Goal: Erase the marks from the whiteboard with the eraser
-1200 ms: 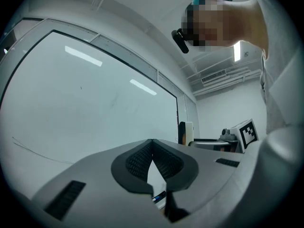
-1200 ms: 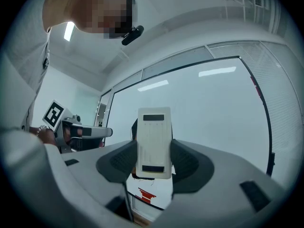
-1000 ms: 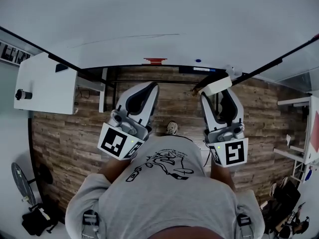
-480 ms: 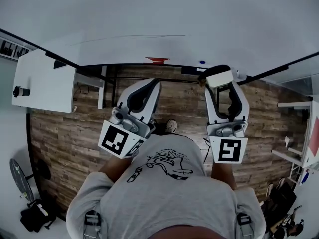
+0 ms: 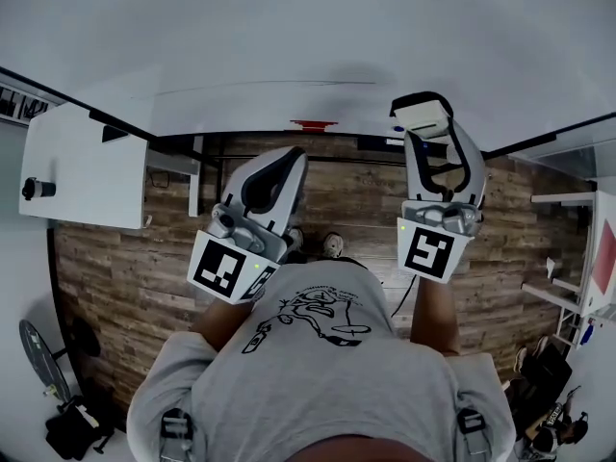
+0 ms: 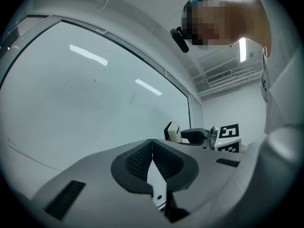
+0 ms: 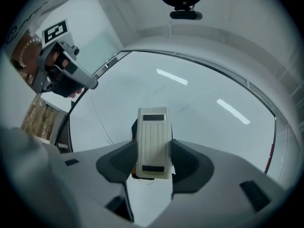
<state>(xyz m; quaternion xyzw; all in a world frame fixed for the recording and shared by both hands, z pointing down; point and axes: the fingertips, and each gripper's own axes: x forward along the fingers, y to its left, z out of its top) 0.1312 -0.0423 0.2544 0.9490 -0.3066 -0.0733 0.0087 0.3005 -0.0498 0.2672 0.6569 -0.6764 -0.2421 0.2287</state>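
The whiteboard (image 5: 289,37) fills the upper part of the head view, with a thin dark line (image 5: 269,87) drawn across it. My right gripper (image 5: 423,115) is shut on a cream-coloured eraser (image 5: 422,114) and holds it up at the board's lower edge, to the right of the line. In the right gripper view the eraser (image 7: 153,141) sits between the jaws, in front of the whiteboard (image 7: 204,94), and a thin mark (image 7: 97,122) runs to its left. My left gripper (image 5: 292,159) is shut on nothing, lower and to the left. In the left gripper view its jaws (image 6: 152,148) meet.
A red object (image 5: 313,123) and a small blue one (image 5: 397,128) lie on the board's ledge. A white cabinet (image 5: 87,166) stands at the left on the wooden floor (image 5: 125,268). A black bag (image 5: 72,426) is at the bottom left, with shelves (image 5: 568,258) at the right.
My right gripper has risen with the eraser from below the ledge up to the board's lower edge. The left gripper has barely moved.
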